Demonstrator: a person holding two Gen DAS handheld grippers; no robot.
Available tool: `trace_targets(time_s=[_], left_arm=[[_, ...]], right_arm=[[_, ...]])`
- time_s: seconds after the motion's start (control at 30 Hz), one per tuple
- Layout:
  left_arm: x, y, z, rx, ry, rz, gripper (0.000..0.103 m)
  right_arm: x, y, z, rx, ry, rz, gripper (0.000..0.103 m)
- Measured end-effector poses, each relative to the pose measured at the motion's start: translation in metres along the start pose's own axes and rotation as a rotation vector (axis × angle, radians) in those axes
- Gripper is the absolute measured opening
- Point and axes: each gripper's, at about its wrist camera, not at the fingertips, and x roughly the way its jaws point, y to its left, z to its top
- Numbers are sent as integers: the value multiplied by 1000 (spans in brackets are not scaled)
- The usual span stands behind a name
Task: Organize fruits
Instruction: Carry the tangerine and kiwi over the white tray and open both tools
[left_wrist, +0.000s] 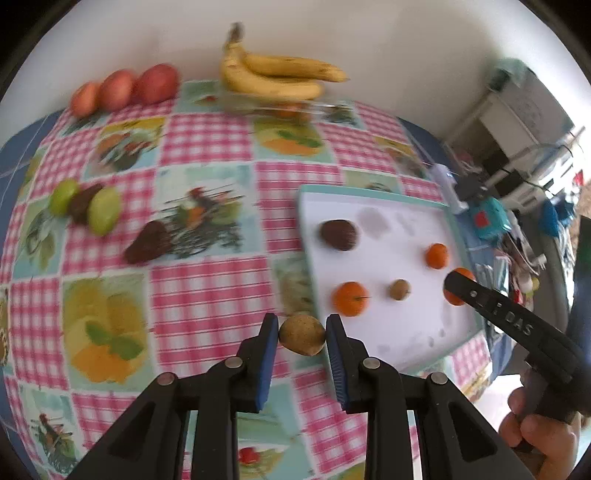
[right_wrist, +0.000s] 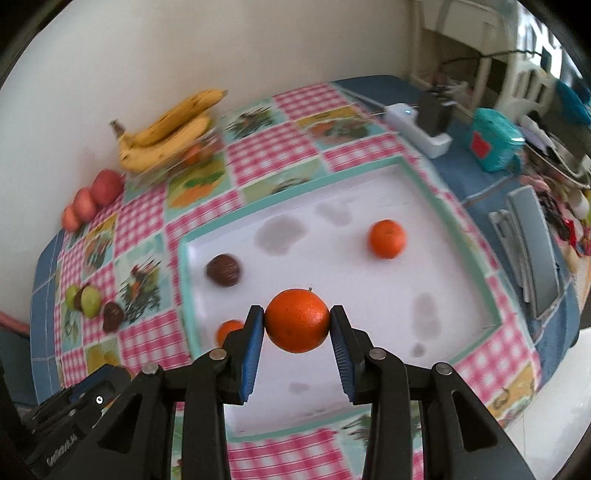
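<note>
1. Checked pink-and-white tablecloth (left_wrist: 207, 288) with printed fruit panels, spread over a blue table (right_wrist: 491, 184) set against a plain pale wall (right_wrist: 221, 48); chairs and clutter beyond the far right corner.
2. White tray (right_wrist: 369, 266) with a teal rim, lying flat on the cloth, faint grey smudges across its floor.
3. Bunch of bananas (left_wrist: 273, 75) resting on a clear container at the wall; three red apples (left_wrist: 125, 88) lined up to their left.
4. On the cloth, well apart from the tray: two green fruits (left_wrist: 88, 206) with a dark one between them, another dark fruit (left_wrist: 149, 243) just beside.
5. Inside the tray: dark brown fruit (right_wrist: 223, 270), loose orange (right_wrist: 387, 238), second loose orange (left_wrist: 351, 298), small brown fruit (left_wrist: 399, 289).
6. Right gripper (right_wrist: 297, 325) clamped on a held orange (right_wrist: 297, 320), raised above the tray.
7. Left gripper (left_wrist: 302, 334) pinching a brown kiwi-like fruit (left_wrist: 302, 334) by its ends, over the cloth just beside the tray's near corner.
8. Likely trouble: round fruit squirming out of flat pads if the squeeze eases; rolling off the table edge after a drop on the cloth; knocking a neighbouring group while setting down; bruising from too hard a clamp; grippers colliding, working this close together.
</note>
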Motion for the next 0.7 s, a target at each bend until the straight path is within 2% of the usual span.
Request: trace_targets(time_s=[0.13,0.3,0.7], left_arm=[[9,-31,-3,75,12,-14,29],[35,-60,-10,150,70,10,29],[77,-77,-23,197,129,66,29]], right_arm=[[-2,-21,1,25,-6,-29,38],[9,-38,-2,46,26,-36,38],[43,-60,-9,75,110,-64,38]])
